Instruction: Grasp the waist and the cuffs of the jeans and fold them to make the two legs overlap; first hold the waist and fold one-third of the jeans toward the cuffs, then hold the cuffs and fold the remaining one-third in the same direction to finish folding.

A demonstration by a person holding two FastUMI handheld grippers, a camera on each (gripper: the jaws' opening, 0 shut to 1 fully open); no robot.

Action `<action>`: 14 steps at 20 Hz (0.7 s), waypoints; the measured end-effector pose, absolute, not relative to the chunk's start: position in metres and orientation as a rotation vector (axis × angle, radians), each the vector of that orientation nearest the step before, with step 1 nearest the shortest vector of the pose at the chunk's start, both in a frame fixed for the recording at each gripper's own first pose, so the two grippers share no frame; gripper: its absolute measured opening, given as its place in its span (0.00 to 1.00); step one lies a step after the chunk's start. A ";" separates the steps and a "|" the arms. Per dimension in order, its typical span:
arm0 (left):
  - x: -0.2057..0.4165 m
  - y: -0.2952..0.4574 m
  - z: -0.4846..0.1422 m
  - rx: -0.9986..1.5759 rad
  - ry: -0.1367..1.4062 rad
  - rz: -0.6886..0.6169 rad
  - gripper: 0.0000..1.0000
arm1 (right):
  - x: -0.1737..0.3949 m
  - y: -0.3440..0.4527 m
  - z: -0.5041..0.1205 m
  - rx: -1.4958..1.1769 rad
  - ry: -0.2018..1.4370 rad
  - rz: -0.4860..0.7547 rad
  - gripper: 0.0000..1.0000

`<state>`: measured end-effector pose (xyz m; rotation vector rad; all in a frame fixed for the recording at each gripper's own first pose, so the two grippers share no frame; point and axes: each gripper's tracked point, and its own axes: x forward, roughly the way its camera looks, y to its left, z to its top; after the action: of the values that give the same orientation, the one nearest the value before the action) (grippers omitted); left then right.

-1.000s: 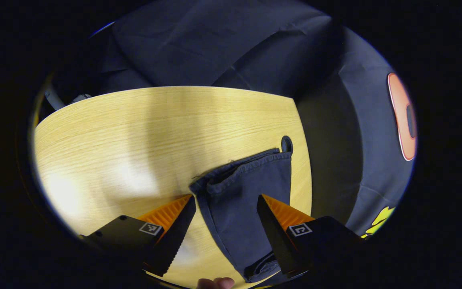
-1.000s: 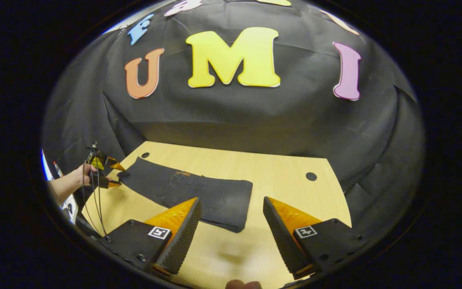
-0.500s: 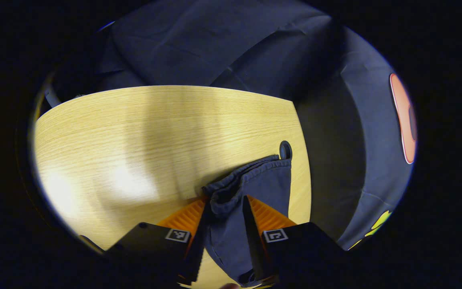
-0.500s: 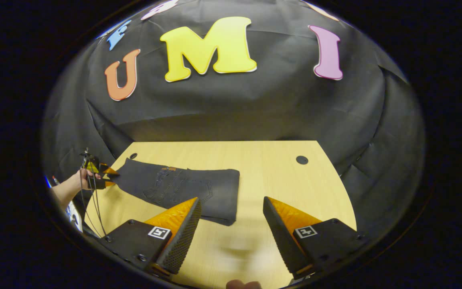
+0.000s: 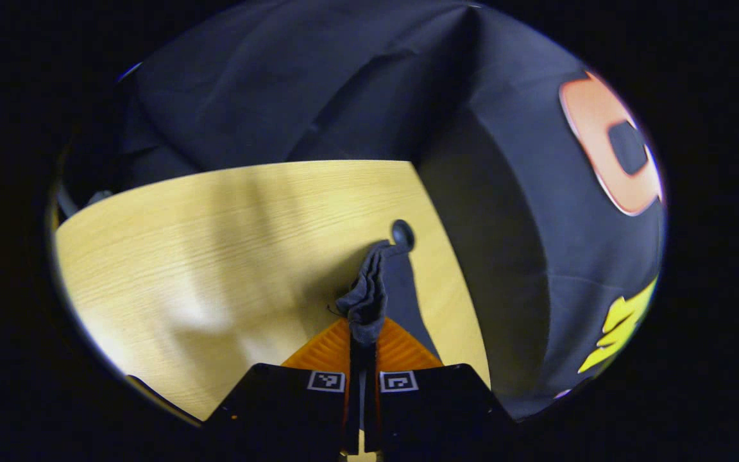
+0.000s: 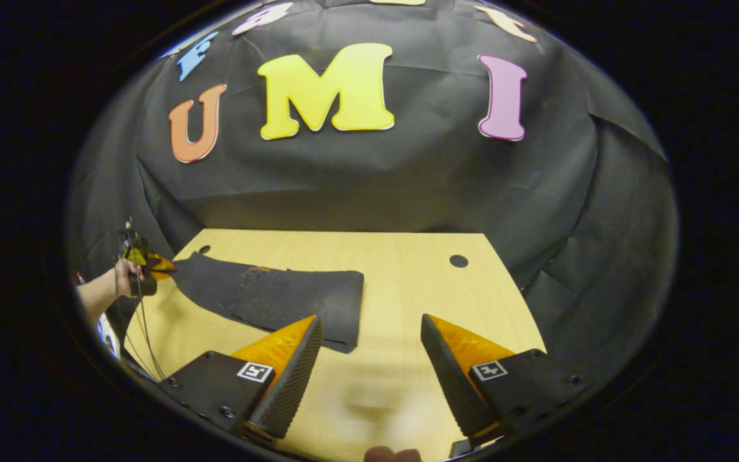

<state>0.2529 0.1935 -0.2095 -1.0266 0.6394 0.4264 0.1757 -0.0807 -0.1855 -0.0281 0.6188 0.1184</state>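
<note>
A pale wooden surface (image 6: 408, 269) with two round dark holes stands before the black cloth wall (image 6: 408, 186). The dark jeans (image 6: 273, 298) lie folded on its left part. The left tool (image 5: 363, 337) is closed on the bunched cuffs (image 5: 366, 298), lifting them slightly. The right tool (image 6: 369, 359) hangs wide open above the bare wood, holding nothing.

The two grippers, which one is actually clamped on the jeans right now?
The left gripper: its fingers are pinched together on the bunched cuff end of the jeans. The right gripper is spread wide above the table, holding nothing.
</note>
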 end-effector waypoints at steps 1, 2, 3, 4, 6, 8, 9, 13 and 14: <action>0.255 0.183 -0.191 -0.990 0.623 0.381 0.06 | 0.171 -0.080 -0.181 -0.032 0.601 0.121 0.99; 0.256 0.171 -0.171 -0.946 0.608 0.336 0.06 | 0.167 -0.079 -0.176 -0.027 0.585 0.123 0.96; 0.256 0.156 -0.151 -0.899 0.589 0.290 0.05 | 0.161 -0.080 -0.173 -0.018 0.574 0.121 0.94; 0.256 0.139 -0.130 -0.857 0.568 0.239 0.05 | 0.155 -0.081 -0.171 -0.005 0.565 0.120 0.94; 0.255 0.103 -0.093 -0.768 0.529 0.149 0.05 | 0.144 -0.086 -0.167 0.010 0.551 0.112 0.96; 0.252 0.068 -0.065 -0.677 0.496 0.085 0.05 | 0.132 -0.096 -0.164 0.012 0.537 0.099 0.94; 0.248 0.039 -0.060 -0.645 0.485 0.047 0.05 | 0.127 -0.103 -0.162 0.015 0.530 0.087 0.94; 0.236 -0.077 -0.054 -0.544 0.506 -0.137 0.05 | 0.099 -0.137 -0.164 0.038 0.532 0.012 0.96; 0.234 -0.101 -0.061 -0.518 0.514 -0.170 0.05 | 0.092 -0.145 -0.167 0.042 0.547 -0.008 0.99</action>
<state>0.2336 -0.1005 -0.0610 -0.5177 0.5138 -0.1697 0.0922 -0.1455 -0.1672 0.0418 0.5467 -0.0078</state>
